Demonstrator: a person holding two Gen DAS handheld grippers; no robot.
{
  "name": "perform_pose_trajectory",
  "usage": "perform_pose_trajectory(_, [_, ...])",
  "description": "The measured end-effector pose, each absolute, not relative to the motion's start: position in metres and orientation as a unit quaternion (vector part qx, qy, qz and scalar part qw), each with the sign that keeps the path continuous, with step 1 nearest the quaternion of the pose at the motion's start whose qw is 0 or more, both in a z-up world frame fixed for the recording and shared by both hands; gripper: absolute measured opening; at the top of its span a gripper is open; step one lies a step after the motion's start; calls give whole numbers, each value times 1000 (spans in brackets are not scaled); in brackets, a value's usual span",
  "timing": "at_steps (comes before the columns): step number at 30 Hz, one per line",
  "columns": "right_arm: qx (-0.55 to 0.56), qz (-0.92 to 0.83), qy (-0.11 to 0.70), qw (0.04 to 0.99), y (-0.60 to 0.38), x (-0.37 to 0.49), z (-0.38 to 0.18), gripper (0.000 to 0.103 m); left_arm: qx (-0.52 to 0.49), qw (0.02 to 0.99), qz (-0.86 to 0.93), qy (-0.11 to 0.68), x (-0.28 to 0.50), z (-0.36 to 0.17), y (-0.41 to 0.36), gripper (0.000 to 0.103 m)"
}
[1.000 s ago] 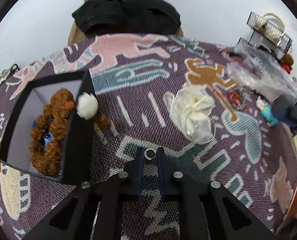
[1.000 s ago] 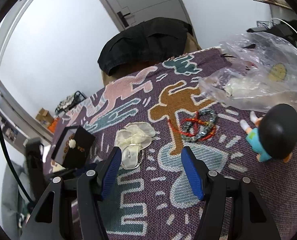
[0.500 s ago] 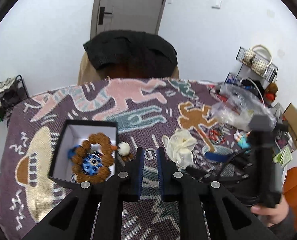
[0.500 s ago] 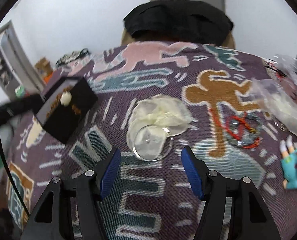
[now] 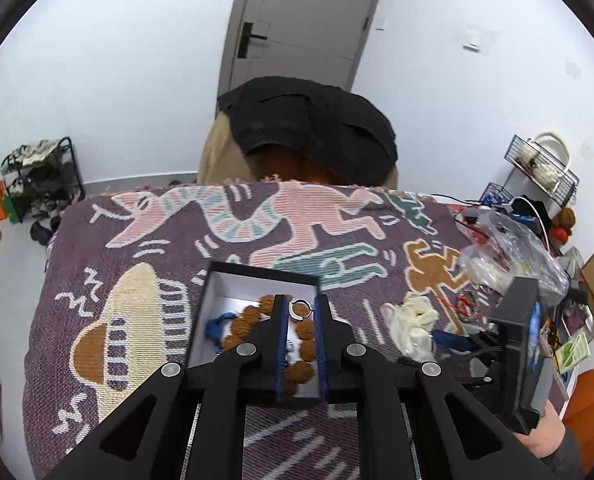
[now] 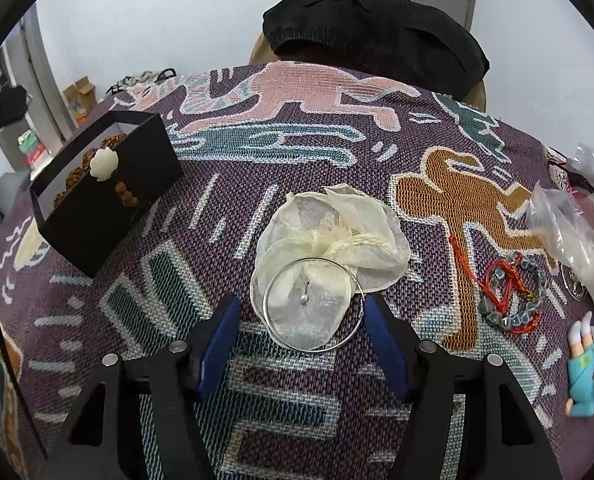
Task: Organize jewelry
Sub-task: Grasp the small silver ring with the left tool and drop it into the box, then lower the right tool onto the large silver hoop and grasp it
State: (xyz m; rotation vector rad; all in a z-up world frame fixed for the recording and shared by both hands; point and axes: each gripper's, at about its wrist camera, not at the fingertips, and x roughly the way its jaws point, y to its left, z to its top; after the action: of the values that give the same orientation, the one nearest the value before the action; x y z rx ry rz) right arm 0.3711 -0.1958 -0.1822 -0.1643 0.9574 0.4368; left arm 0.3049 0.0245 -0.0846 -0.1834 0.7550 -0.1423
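My left gripper [image 5: 300, 307] is shut on a small silver ring [image 5: 300, 308] and holds it above the open black jewelry box [image 5: 217, 280]. The box has a white inside and holds a brown bead bracelet [image 5: 249, 320] with a blue tassel [image 5: 213, 327]. My right gripper [image 6: 299, 320] is open, low over a silver bangle [image 6: 311, 306] that lies on a cream organza pouch [image 6: 337, 232]. In the right wrist view the box [image 6: 105, 200] stands at the left, with a white bead [image 6: 103, 164] hanging over its side. A red cord and grey bead bracelet [image 6: 513, 296] lies to the right.
A patterned purple woven cloth [image 5: 137, 240] covers the table. Clear plastic bags [image 6: 577, 216] and a small figurine [image 6: 589, 376] lie at the right edge. A chair with a black garment [image 5: 309, 132] stands behind the table. A shoe rack [image 5: 41, 180] is on the floor at the left.
My left gripper has lifted the ring off the cloth and carried it left over the box. My right gripper has swung left and come down over the bangle and pouch.
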Motion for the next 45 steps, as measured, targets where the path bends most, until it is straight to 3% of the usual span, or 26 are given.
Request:
perform_pose_trajectory(1, [-79, 207, 454, 863, -196, 370, -182, 52, -91, 923, -68, 368, 305, -86, 27, 13])
perform_pose_trajectory(6, [-75, 206, 458, 862, -198, 368, -180, 51, -107, 919, -58, 375, 314, -99, 38, 13])
perform_pose_trajectory(7, [-74, 206, 458, 861, -199, 366, -180, 42, -113, 917, -55, 379, 316, -103, 41, 13])
perform_pose_trajectory(9, [-66, 206, 459, 862, -203, 362, -177, 2, -129, 910, -54, 391, 320, -111, 46, 14])
perform_pose_trajectory(11, [-39, 212, 466, 858, -212, 362, -174, 2, -148, 901, -55, 403, 323, -117, 52, 15])
perform_pose_trajectory(13, [-33, 209, 465, 859, -217, 361, -172, 2, -163, 896, -55, 411, 325, -122, 55, 27])
perform_pose_trajectory(15, [-24, 211, 467, 858, -223, 361, -171, 2, -177, 895, -53, 405, 322, -123, 59, 59])
perform_pose_trajectory(17, [-16, 213, 467, 858, -226, 360, -170, 2, -179, 902, -50, 391, 316, -119, 60, 71])
perform_pose_trajectory(35, [53, 239, 457, 855, -255, 345, -157, 2, -169, 903, -55, 392, 297, -121, 62, 72])
perform_pose_trajectory(36, [57, 238, 458, 854, -256, 346, -157, 4, -169, 903, -55, 392, 296, -121, 63, 72])
perform_pose_trajectory(38, [64, 239, 466, 850, -256, 350, -161, 29, -173, 903, -54, 390, 294, -122, 66, 72])
perform_pose_trajectory(39, [65, 235, 468, 849, -256, 351, -163, 57, -176, 903, -53, 389, 292, -122, 68, 72])
perform_pose_trajectory(40, [62, 226, 467, 852, -256, 352, -165, 68, -176, 903, -52, 389, 291, -123, 69, 72])
perform_pose_trajectory(45, [7, 214, 472, 855, -241, 355, -178, 69, -181, 900, -47, 393, 287, -129, 76, 72])
